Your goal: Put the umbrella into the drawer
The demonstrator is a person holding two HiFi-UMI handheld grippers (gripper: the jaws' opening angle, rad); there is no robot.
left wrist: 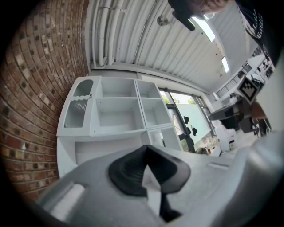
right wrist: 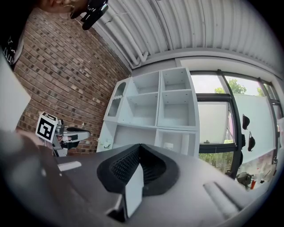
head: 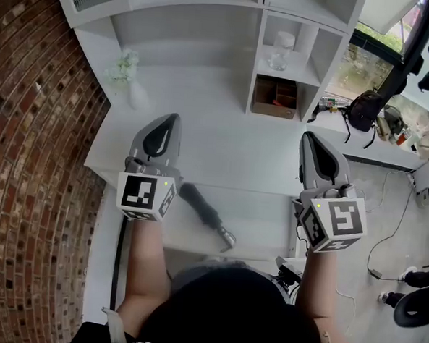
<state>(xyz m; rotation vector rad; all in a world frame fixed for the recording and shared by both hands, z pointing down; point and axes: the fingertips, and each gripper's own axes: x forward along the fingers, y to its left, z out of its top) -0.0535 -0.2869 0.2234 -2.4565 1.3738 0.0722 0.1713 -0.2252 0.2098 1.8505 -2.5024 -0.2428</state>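
Umbrella (head: 206, 214): you saw black, with what looked like a silvery end.
Left gripper (head: 172, 122): yours was grey, with black pads.
Right gripper (head: 308, 139): grey as well, its cube patterned black on white.
Wall (head: 36, 120): red-brown brick.
Shelves (head: 187, 28): white.

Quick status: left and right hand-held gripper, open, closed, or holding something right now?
Left hand-held gripper: closed, nothing between the jaws.
Right hand-held gripper: closed, nothing between the jaws.
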